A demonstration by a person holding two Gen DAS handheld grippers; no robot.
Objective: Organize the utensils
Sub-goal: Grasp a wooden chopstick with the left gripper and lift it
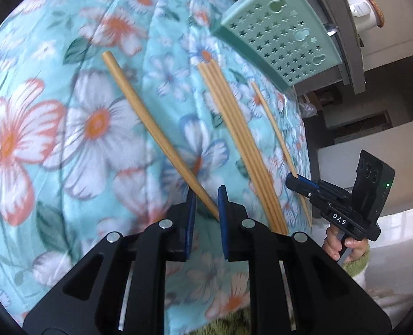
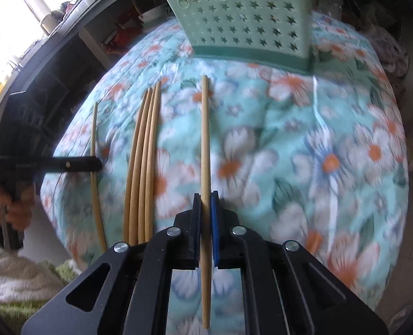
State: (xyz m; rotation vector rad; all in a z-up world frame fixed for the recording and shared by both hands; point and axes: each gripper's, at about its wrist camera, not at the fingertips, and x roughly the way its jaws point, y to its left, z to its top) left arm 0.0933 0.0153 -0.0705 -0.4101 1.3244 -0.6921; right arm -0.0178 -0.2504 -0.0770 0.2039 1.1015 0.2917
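Note:
Bamboo chopsticks lie on a floral cloth. My left gripper is shut on one chopstick that crosses slantwise between its blue pads, touching both. The right wrist view shows this gripper at the leftmost chopstick. My right gripper is shut on another single chopstick, which runs straight through its pads. From the left wrist view the right gripper clamps that thin stick near the cloth's edge. A bundle of several chopsticks lies between the two. A mint-green holder with star holes stands beyond.
The cloth drops off just right of the thin stick in the left wrist view. A person's hand in a fuzzy green sleeve holds each gripper. Dark shelving runs behind the table.

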